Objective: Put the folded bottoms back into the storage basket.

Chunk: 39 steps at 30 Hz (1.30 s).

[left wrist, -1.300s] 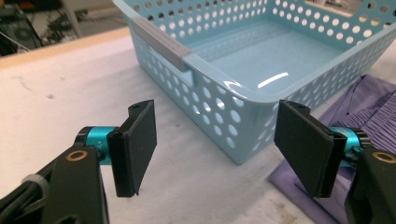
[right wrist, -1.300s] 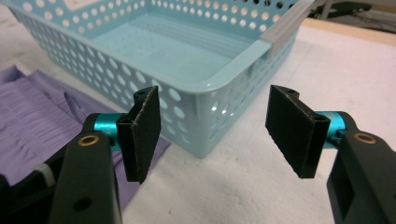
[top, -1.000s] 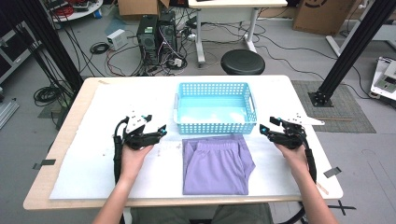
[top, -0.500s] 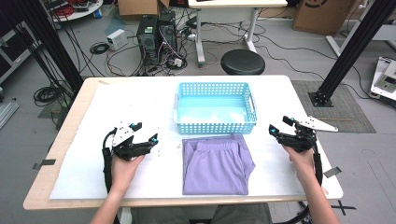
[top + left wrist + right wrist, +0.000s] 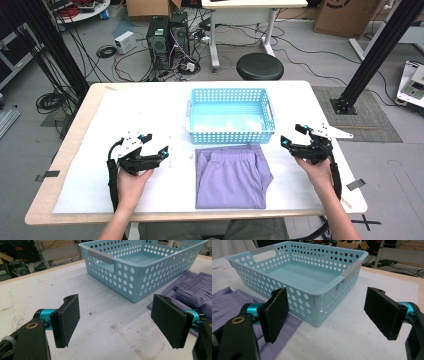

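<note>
On the desk (image 5: 150, 105), right at the near edge, sits the folded purple garment (image 5: 231, 175), its waistband end just short of the light blue basket (image 5: 231, 117), which stands empty behind it. Left tool (image 5: 157, 155) hangs out to one side of the cloth, right tool (image 5: 292, 144) to the other, both with jaws spread wide and gripping nothing at all. From the left gripper view, the basket wall rises just ahead, the purple fabric off at the right.

Now, the risks. That garment is soft and folded in layers, so a pinch that catches only the top layer would likely let the fold spill open on the lift. Two tools grabbing at uneven heights could drag it crooked. The basket is light plastic with nothing weighing it down; a tool nudging its near wall would probably shove it back across the desk. And the cloth's near hem lies close to the desk edge, so a pull toward the person could slide it off.

Room to move looks generous. Bare white desk opens on both flanks of the garment and basket, and the basket's open top is unobstructed. Tightest spot: the narrow strip between waistband and basket wall.
</note>
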Motion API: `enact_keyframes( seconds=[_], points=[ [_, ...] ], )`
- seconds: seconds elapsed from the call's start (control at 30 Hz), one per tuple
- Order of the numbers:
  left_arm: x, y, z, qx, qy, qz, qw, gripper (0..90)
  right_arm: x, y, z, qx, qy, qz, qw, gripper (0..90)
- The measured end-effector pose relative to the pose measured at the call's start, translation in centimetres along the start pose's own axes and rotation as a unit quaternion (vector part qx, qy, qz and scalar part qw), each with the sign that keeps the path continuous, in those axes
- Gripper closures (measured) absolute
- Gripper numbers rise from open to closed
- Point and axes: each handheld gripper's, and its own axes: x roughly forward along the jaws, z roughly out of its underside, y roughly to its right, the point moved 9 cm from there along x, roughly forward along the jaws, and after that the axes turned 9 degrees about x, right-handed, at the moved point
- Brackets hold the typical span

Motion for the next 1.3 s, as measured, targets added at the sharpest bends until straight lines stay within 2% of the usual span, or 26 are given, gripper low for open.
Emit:
enact_keyframes(
  seconds=[0.13,0.27,0.4,0.47,0.57,0.67,0.73,0.8,0.87,0.93,1.03,1.1,1.2,1.3],
  points=[
    [0.0,0.5,-0.5,0.003,0.011,0.01,0.9999,23.3,-0.4,-1.0,-0.2,0.002,0.007,-0.011,0.9999,20.0],
    [0.1,1.7,-1.0,0.016,0.017,0.027,0.9994,23.3,-0.8,-2.0,0.2,-0.018,0.001,-0.005,0.9998,20.1],
    [0.3,2.7,-1.6,0.021,0.02,0.033,0.999,23.4,-1.4,-2.6,0.7,-0.022,0.003,-0.001,0.9998,20.3],
    [0.3,3.2,-1.9,0.019,0.023,0.038,0.9988,23.3,-1.8,-2.7,0.9,-0.013,0.002,0.003,0.9999,20.3],
    [0.2,4.1,-2.1,0.014,0.029,0.064,0.9974,23.3,-2.3,-2.7,1.6,-0.003,-0.005,0.004,1.0,20.4],
    [0.0,4.9,-2.0,0.012,0.02,0.074,0.997,23.3,-2.6,-2.7,2.5,-0.001,-0.013,0.002,0.9999,20.4],
    [-0.1,5.4,-1.9,0.002,0.017,0.079,0.9967,23.3,-2.8,-2.9,2.9,-0.004,-0.016,0.001,0.9999,20.4],
    [-0.2,5.9,-1.6,0.005,0.006,0.078,0.9969,23.4,-3.1,-3.2,3.2,-0.004,-0.016,-0.001,0.9999,20.6],
    [-0.3,6.5,-1.4,0.01,0.0,0.076,0.9971,23.8,-3.4,-3.7,3.4,0.0,-0.018,-0.009,0.9998,27.2],
    [-0.4,7.1,-1.1,0.014,-0.009,0.082,0.9965,28.1,-3.7,-4.2,3.6,-0.004,-0.018,-0.011,0.9998,28.2],
    [-0.4,8.2,-0.7,-0.006,-0.017,0.107,0.9941,29.2,-4.1,-5.1,4.2,-0.008,-0.023,-0.021,0.9995,28.2],
    [-0.4,8.7,-0.4,-0.016,-0.025,0.116,0.9929,29.0,-4.2,-5.6,4.6,-0.002,-0.034,-0.025,0.9991,28.2],
    [-0.5,9.3,-0.3,-0.011,-0.029,0.113,0.9931,28.2,-4.5,-6.5,5.2,0.004,-0.04,-0.028,0.9988,26.7],
    [-0.5,9.8,-0.1,-0.006,-0.035,0.096,0.9947,28.3,-4.4,-7.1,5.6,0.011,-0.041,-0.021,0.9989,23.8]
  ],
)
